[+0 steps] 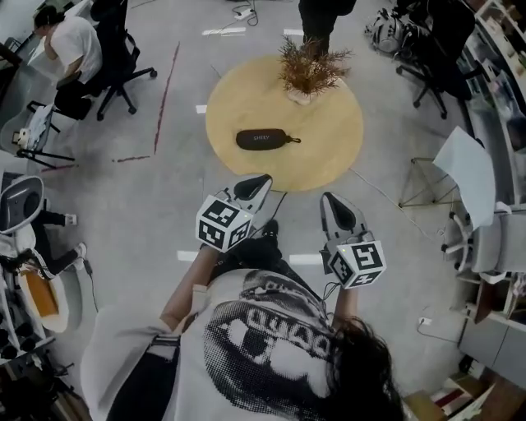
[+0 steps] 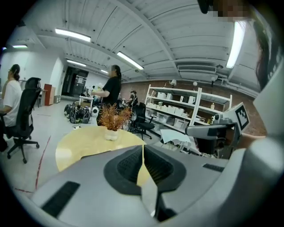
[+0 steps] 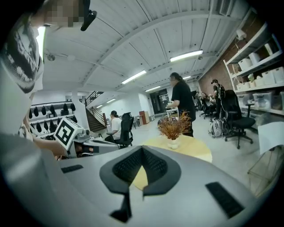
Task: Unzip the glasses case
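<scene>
A black zipped glasses case (image 1: pixel 261 139) lies left of centre on the round yellow table (image 1: pixel 329 156), its zip pull sticking out to the right. Both grippers hang short of the table's near edge, apart from the case. My left gripper (image 1: pixel 265 178) is shut and empty. My right gripper (image 1: pixel 328 197) is shut and empty too. In the left gripper view the jaws (image 2: pixel 142 148) meet in front of the table (image 2: pixel 84 144), and the case is hidden. In the right gripper view the shut jaws (image 3: pixel 142 150) also hide the case.
A dried plant in a white pot (image 1: pixel 306 76) stands at the table's far edge. A person (image 1: pixel 320 20) stands behind it. Another person (image 1: pixel 70 49) sits at the far left. Office chairs (image 1: pixel 123 57) and a white rack (image 1: pixel 472 197) ring the open grey floor.
</scene>
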Demonstrator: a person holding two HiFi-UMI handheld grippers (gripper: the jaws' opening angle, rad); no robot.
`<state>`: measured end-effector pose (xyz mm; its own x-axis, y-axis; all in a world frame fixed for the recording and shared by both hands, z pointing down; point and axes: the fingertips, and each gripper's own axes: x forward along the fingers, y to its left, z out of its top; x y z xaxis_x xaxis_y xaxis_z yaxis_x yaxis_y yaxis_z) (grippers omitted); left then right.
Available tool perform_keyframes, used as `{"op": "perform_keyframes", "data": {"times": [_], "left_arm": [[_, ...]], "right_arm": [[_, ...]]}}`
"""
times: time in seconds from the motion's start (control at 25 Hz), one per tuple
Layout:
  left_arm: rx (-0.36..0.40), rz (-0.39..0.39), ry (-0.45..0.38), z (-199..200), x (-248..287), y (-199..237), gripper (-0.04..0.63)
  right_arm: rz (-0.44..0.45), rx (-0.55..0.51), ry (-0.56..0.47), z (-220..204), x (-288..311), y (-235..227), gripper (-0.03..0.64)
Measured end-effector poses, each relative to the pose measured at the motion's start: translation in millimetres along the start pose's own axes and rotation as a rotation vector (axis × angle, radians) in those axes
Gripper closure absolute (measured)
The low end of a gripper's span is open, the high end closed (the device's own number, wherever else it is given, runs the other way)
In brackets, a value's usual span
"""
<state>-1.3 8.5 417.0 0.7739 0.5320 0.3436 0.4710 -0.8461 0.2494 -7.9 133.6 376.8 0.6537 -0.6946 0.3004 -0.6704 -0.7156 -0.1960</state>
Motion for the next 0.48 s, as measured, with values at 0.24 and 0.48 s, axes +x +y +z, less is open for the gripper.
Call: {"op": "perform_keyframes", "data": {"times": [0.24,0.48], "left_arm": [[0.002,0.048,-0.014,17.0,27.2,8.4,0.578],[-0.024,0.138,0.014,8.8,19.6,36.6,0.578]], "right_arm": [[0.075,0.004,0.031,2.3,30.9,-26.7,0.618],[0.163,0.0,0.071,1.6,66.3,-21.7,0.618]]}}
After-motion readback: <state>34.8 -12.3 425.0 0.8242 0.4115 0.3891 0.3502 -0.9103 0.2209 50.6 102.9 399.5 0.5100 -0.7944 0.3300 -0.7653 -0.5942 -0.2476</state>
